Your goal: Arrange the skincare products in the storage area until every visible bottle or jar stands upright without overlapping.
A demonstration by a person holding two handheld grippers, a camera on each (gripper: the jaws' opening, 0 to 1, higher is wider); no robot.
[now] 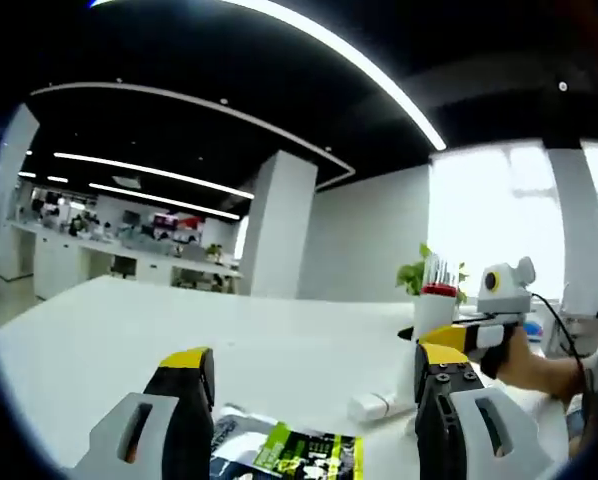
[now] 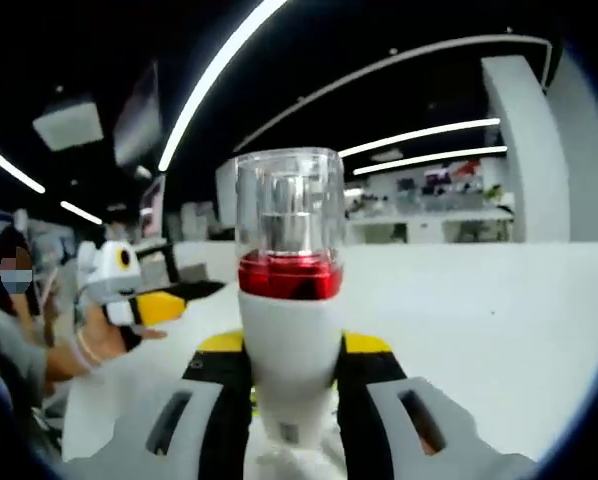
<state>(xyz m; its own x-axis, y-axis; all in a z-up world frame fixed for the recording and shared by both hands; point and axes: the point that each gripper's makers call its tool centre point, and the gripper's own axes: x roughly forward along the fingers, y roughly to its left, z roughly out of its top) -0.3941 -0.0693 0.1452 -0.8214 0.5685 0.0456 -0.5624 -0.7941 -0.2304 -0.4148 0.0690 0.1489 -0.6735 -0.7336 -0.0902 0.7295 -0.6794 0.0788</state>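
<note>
Step in hand, as judged: one bottle is gripped and carried upright, on its way to a standing spot in the storage area.

Right hand-held gripper (image 2: 291, 385): jaws clamped on the white body of a pump bottle (image 2: 289, 300), which has a red band and a clear cap. The yellow pads press against it at 3 and 9 o'clock. The bottle stands straight along the jaws, centre of the right gripper view. Whether its base touches the white bench (image 2: 479, 320) cannot be told; the base is hidden between the jaws.

The same bottle shows in the left gripper view at 3 o'clock (image 1: 437, 305), upright, held by the other hand-held gripper, with a person's hand behind it.

Left hand-held gripper (image 1: 314, 385): jaws wide apart, holding nothing. Below and between them, at 6 o'clock, lies a flat packet with green and black print (image 1: 299, 452). A small white item (image 1: 374, 405) lies on the bench just beside the right-hand jaw; its kind is unclear.

Next move calls for: lowering the bottle squarely onto bare bench, apart from the packet and the white item, and loosening the jaws only once the base sits flat. Risk: tall narrow bottle may tip if let go while tilted.
</note>
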